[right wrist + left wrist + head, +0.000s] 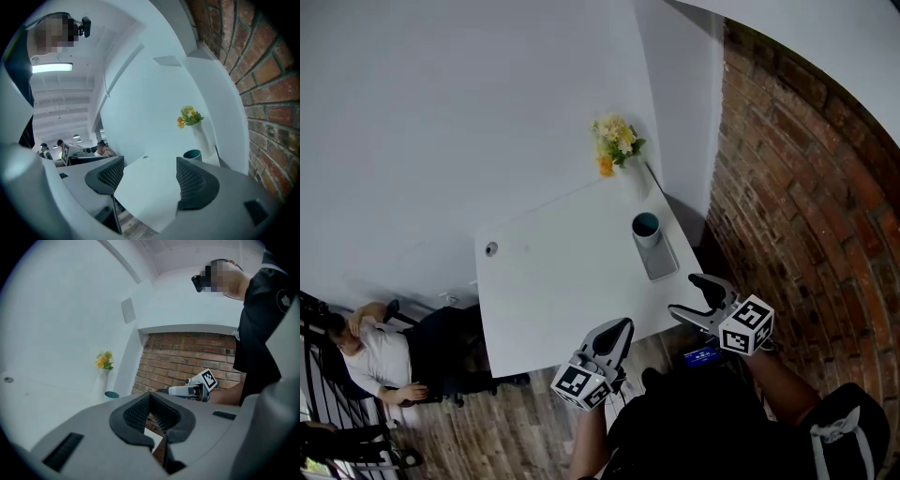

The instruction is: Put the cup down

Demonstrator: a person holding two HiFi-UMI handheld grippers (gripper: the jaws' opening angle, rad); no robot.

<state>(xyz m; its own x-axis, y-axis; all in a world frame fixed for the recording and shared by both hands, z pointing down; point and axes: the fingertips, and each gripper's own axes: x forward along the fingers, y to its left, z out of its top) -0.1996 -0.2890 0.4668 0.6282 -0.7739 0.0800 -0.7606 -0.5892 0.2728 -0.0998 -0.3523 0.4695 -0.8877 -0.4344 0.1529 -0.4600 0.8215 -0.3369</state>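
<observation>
A teal cup (646, 227) stands upright on the near end of a flat grey tray (659, 260) on the right side of the white table (553, 291). It also shows small in the left gripper view as the cup (111, 394) and in the right gripper view as the cup (192, 154). Both grippers hang off the table's front edge, well short of the cup. My left gripper (622, 326) (150, 395) is shut with nothing in it. My right gripper (684, 294) (150, 164) is open and empty, pointing over the table's front corner.
A white vase of yellow flowers (619, 148) stands at the table's far right corner, behind the cup. A brick wall (806, 197) runs close along the right. A round cable hole (491, 248) marks the table's left side. A seated person (380, 361) is at lower left.
</observation>
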